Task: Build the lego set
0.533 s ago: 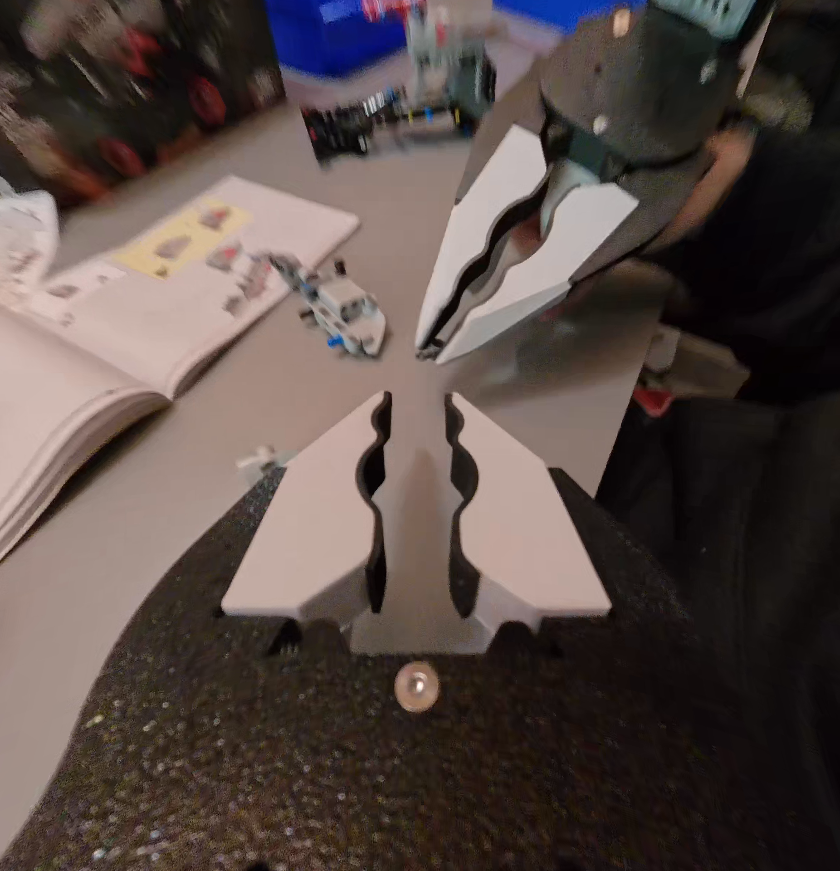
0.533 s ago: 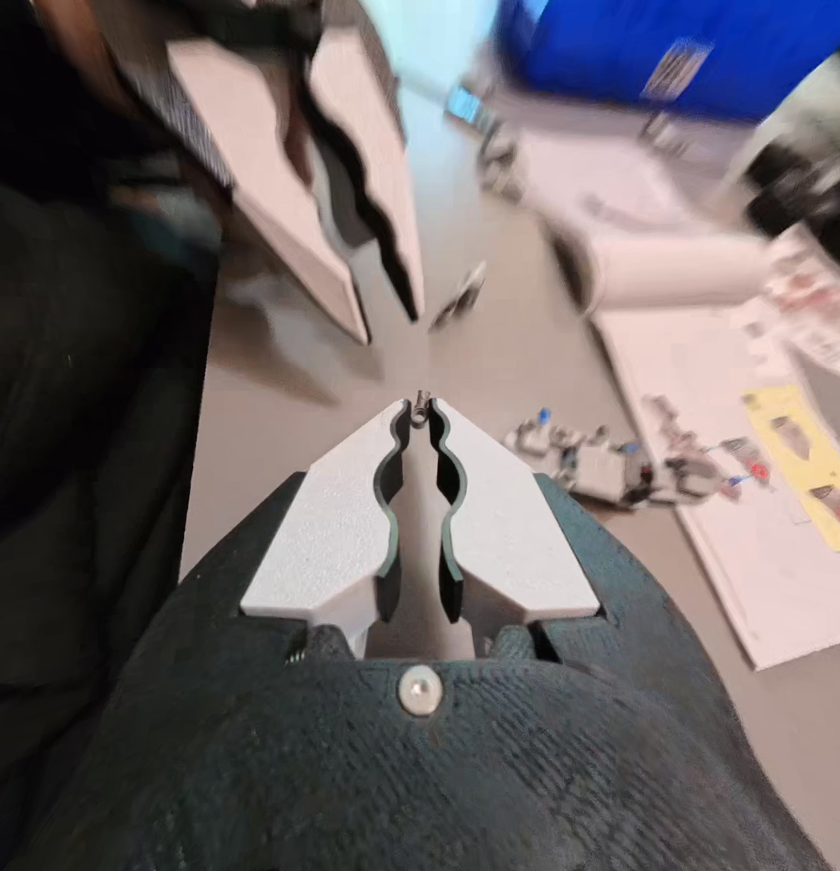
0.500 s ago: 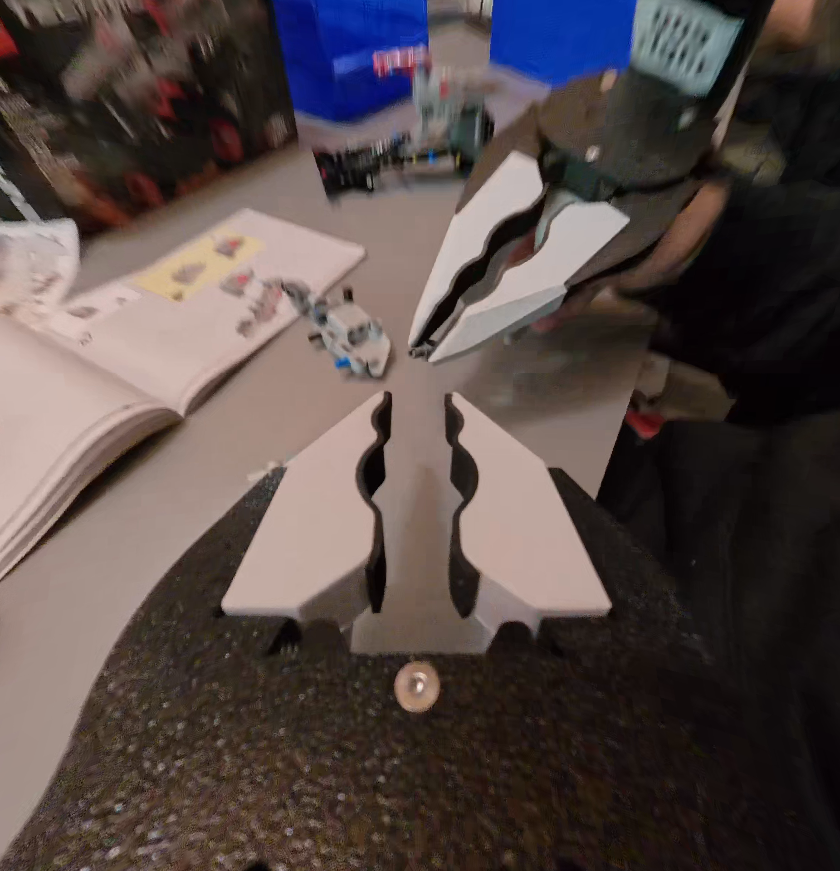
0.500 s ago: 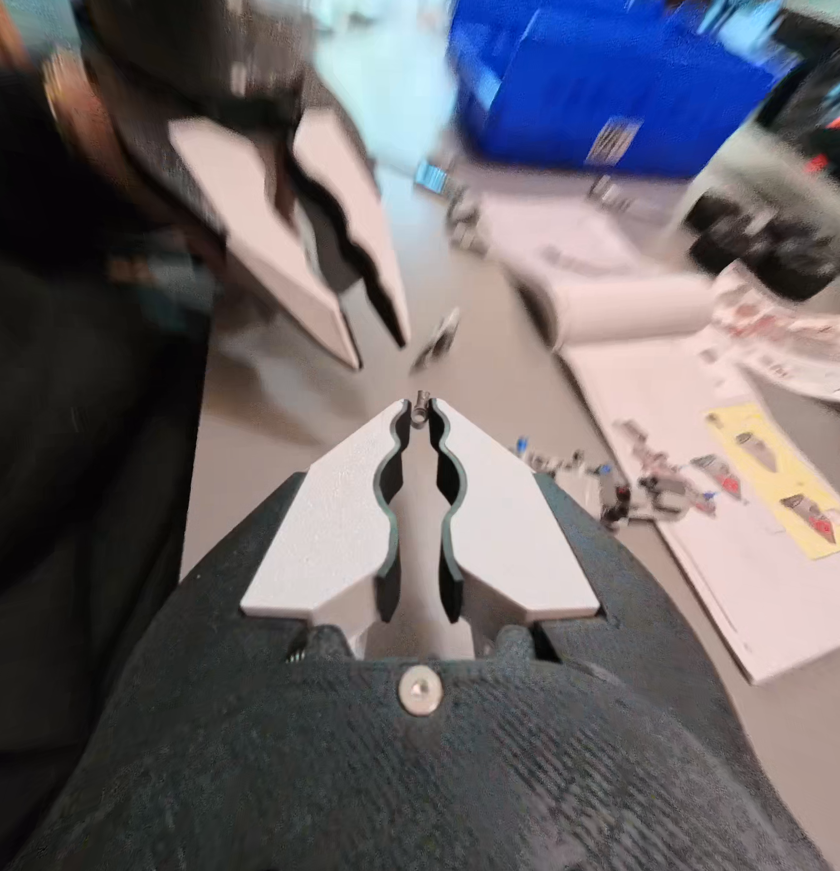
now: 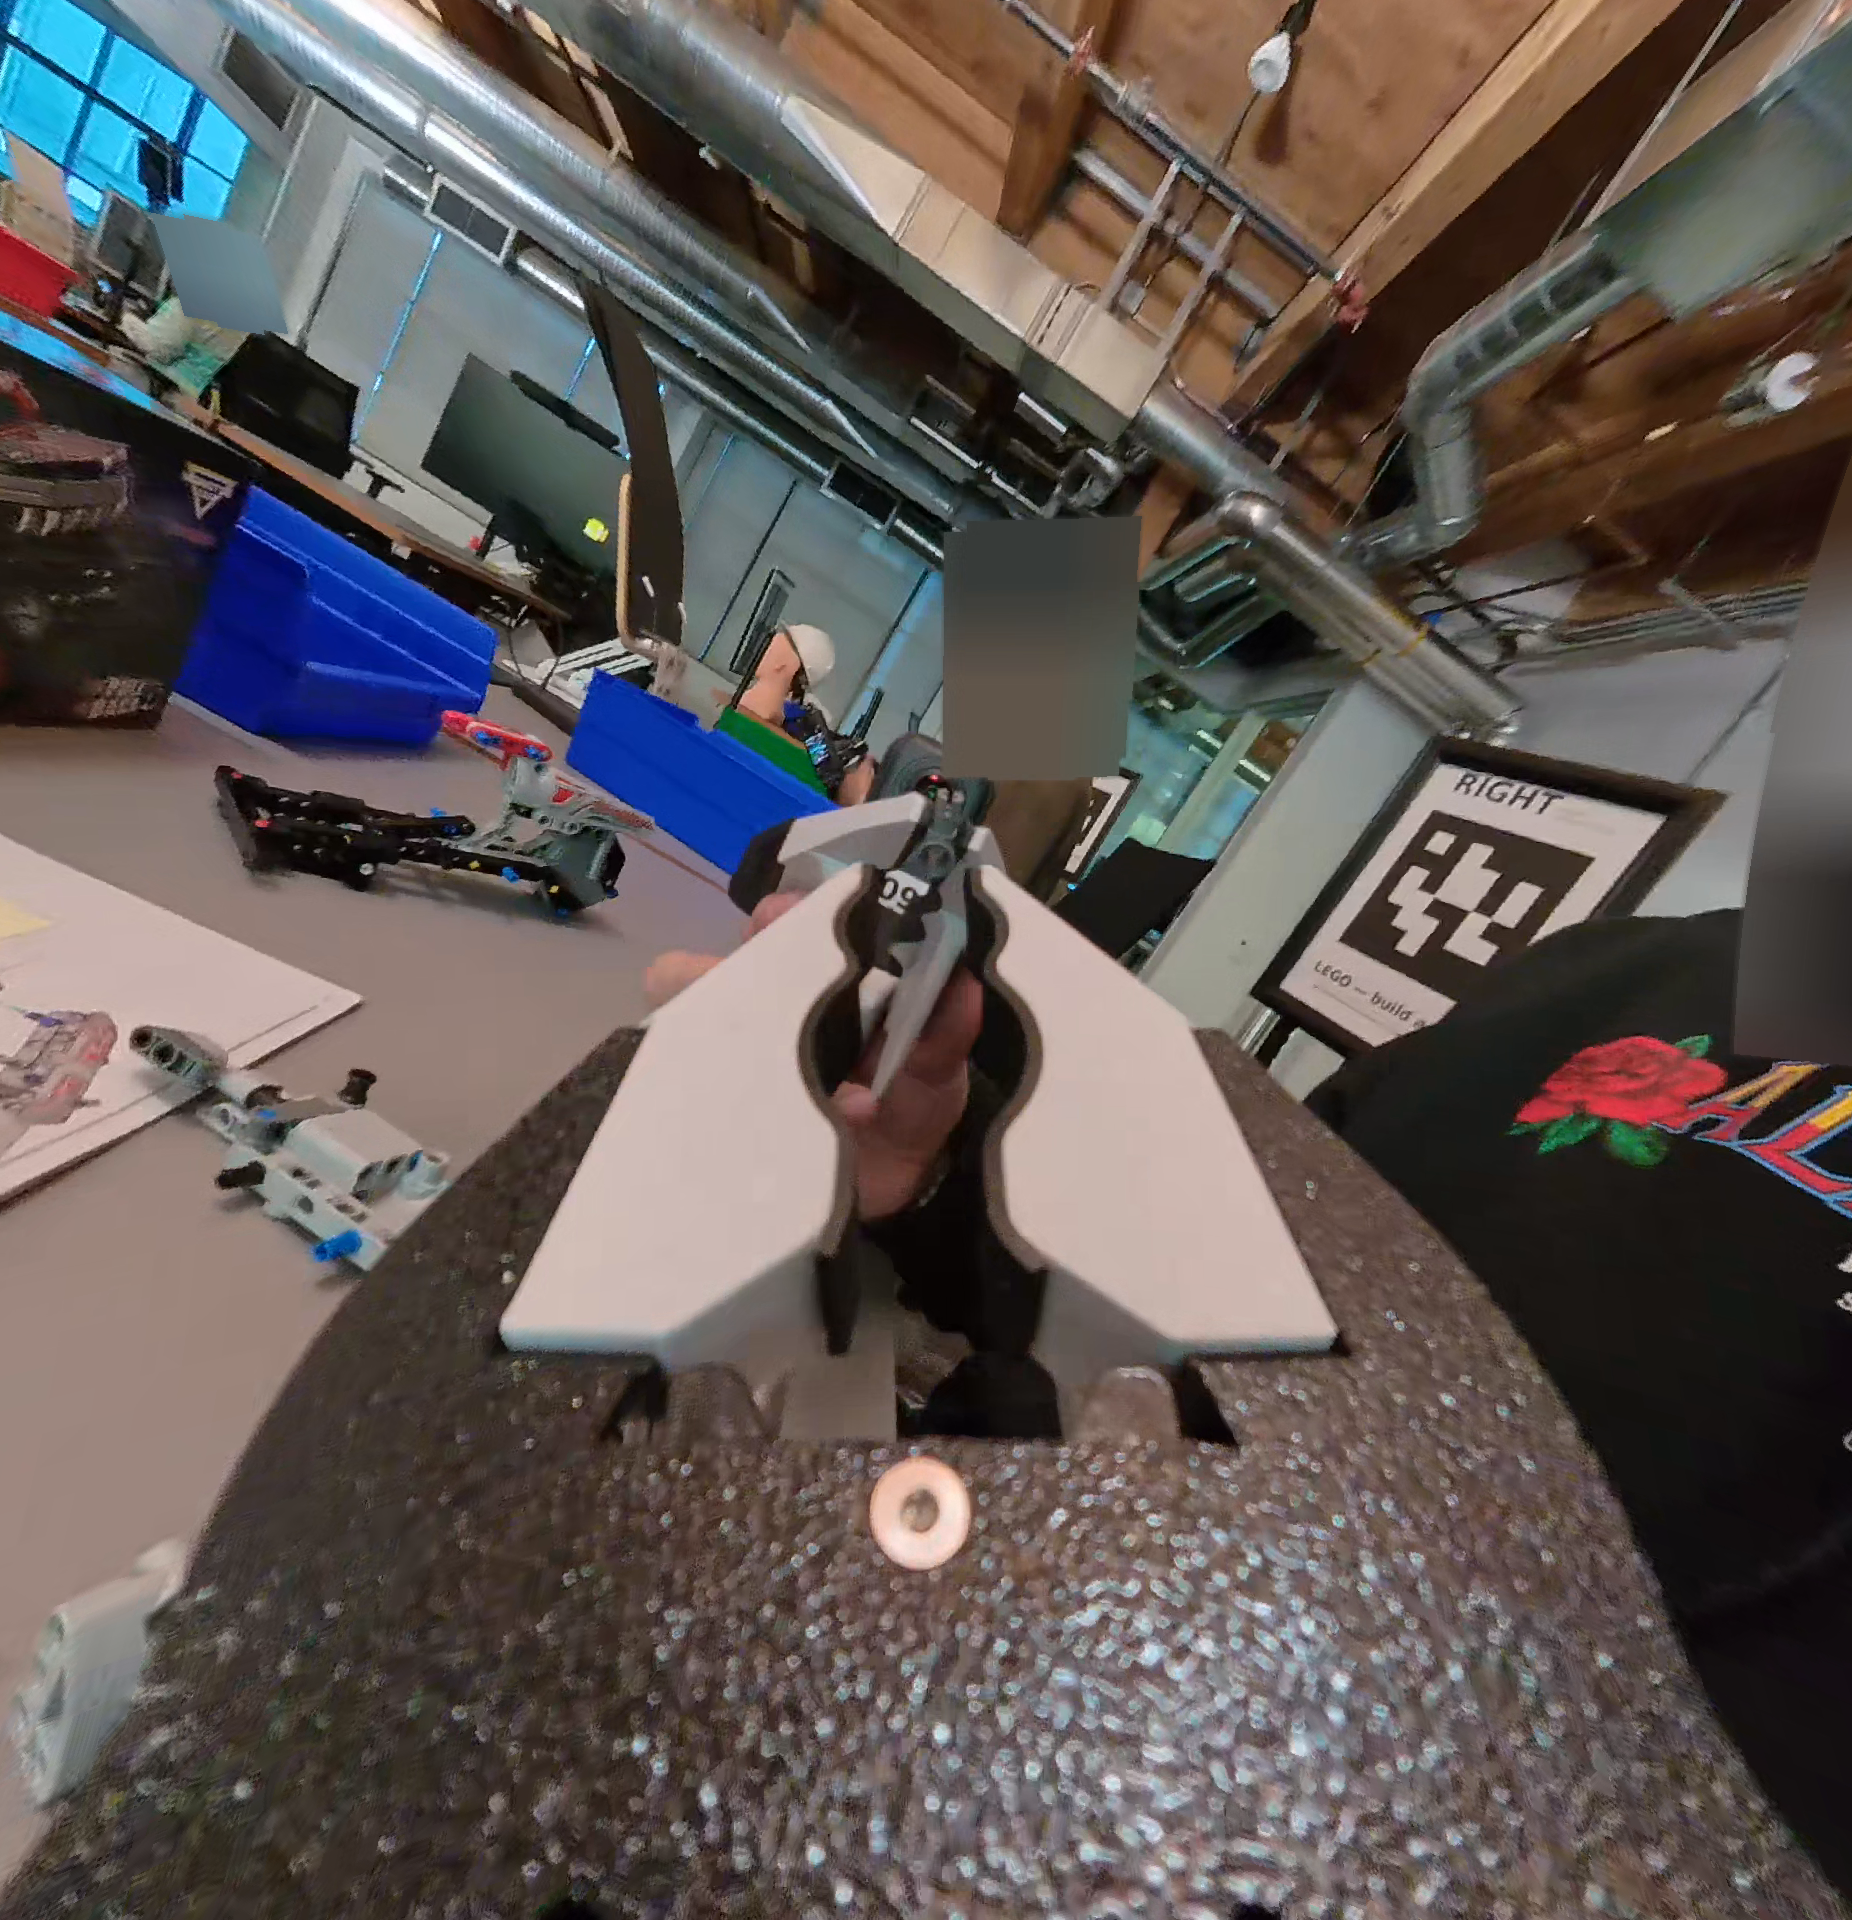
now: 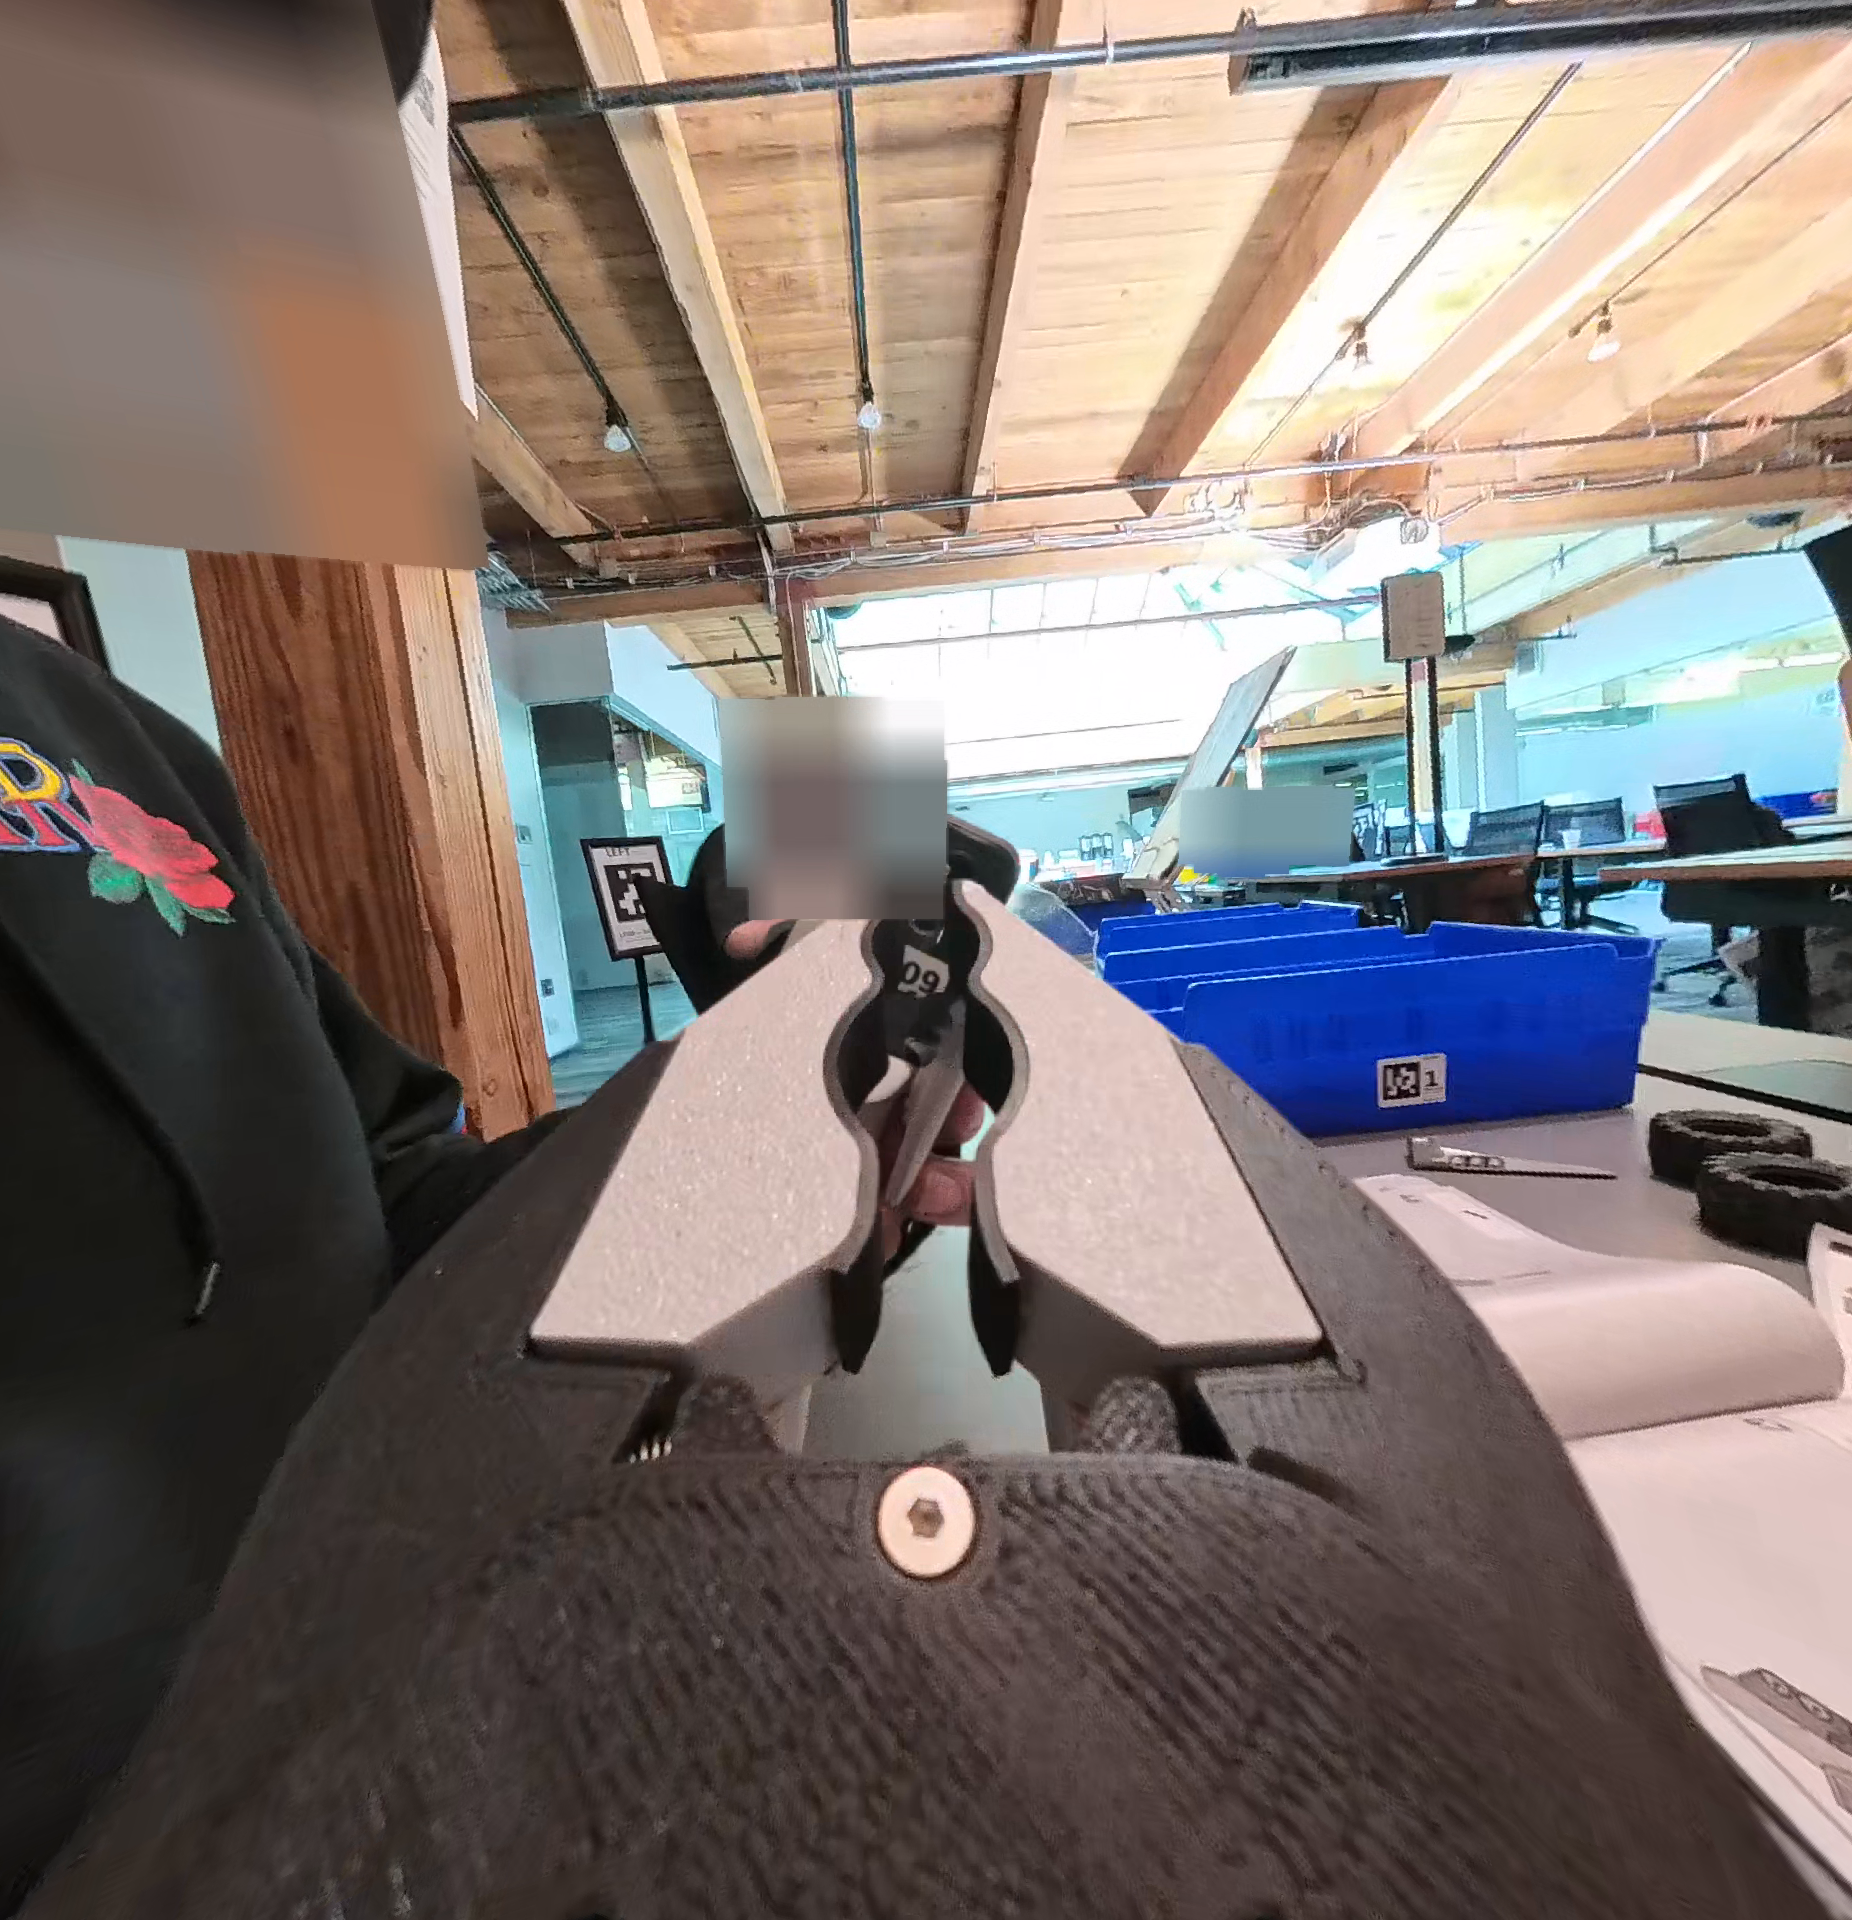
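with both grippers lifted tip to tip off the table [image 5: 506, 966], your left gripper [image 5: 924, 894] narrow, your right gripper [image 6: 937, 914] narrow, grip unclear, align them slowly.

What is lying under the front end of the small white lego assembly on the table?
The small white lego assembly rests on the grey table; its dark tip overlaps the open instruction booklet. Anything underneath is hidden.
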A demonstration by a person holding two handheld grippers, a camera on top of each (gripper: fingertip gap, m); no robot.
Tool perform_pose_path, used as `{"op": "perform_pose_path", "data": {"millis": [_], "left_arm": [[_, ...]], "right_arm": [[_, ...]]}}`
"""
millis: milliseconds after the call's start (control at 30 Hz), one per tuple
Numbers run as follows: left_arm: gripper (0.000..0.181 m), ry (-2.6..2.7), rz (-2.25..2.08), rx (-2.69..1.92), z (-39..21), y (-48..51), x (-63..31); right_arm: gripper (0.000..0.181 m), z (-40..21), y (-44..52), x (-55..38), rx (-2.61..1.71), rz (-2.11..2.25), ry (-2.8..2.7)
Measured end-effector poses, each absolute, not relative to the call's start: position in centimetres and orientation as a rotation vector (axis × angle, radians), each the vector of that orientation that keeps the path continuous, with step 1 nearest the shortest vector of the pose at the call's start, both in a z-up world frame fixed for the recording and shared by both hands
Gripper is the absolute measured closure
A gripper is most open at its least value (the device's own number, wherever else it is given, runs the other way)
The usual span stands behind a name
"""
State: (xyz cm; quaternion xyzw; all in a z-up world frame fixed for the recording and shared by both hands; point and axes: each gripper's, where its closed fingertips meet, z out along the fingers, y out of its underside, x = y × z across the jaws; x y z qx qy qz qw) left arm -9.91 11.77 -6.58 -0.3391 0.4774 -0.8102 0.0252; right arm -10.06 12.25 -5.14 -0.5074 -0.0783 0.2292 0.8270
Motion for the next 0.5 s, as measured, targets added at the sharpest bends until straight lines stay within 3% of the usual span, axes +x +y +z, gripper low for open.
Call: {"op": "perform_pose_path", "data": {"millis": [233, 500], "left_arm": [[0.172, 1.453, -2.514, -1.020, -6.9, 12.3, -9.7], [0.171, 1.389, -2.886, -1.008, -6.2, 11.2, -10.9]], "right_arm": [[0.176, -5.3, 12.7, -9.9, -1.060, 0.494, -0.126], [0.176, -5.2, 12.1, -11.1, -1.040, 0.415, -0.264]]}}
